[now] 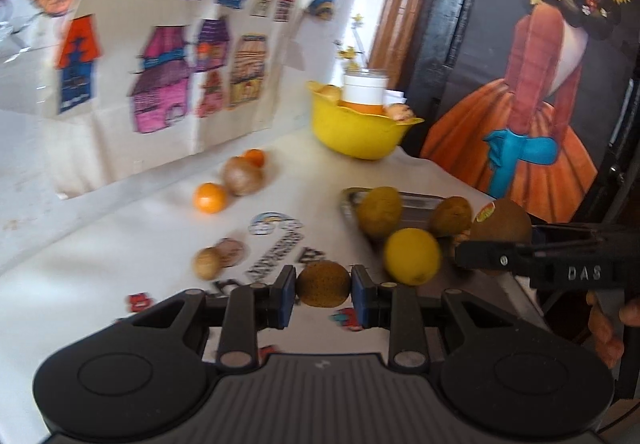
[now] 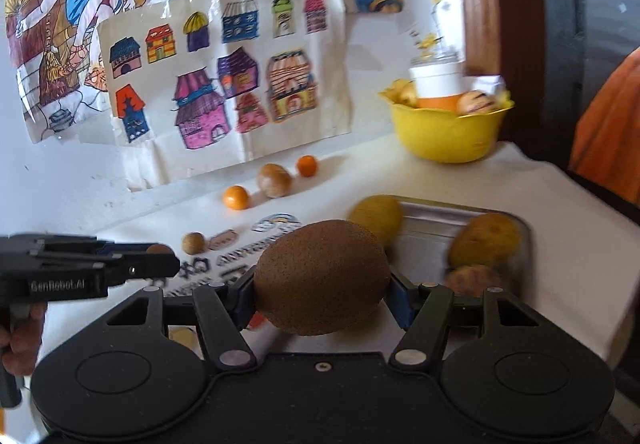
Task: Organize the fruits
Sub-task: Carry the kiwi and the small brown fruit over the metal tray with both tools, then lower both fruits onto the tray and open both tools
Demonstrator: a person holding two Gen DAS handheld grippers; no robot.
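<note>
So the left gripper (image 1: 323, 284) had its jaws pinching a small brownish-green fruit (image 1: 323, 284), looked like a little kiwi, held up off the white worktop (image 1: 152, 244). The right gripper (image 2: 322, 284) was clamped on a much bigger kiwi (image 2: 322, 278), jaws pressed against both its sides, also in the air.

Behind them sat a metal tray (image 2: 436, 228) with a couple of yellowish-brown fruits in it, and the left wrist view showed a lemon (image 1: 412, 256) near the tray's front edge. Farther back on the worktop were two small oranges (image 2: 237, 197) with a brown fruit (image 2: 274, 180) between them, plus one more small brown fruit (image 2: 194, 242) closer in. A yellow bowl (image 2: 448, 135) stood at the back right corner holding a white cup and some other fruit. Kids' house drawings (image 2: 224, 75) covered the wall.
</note>
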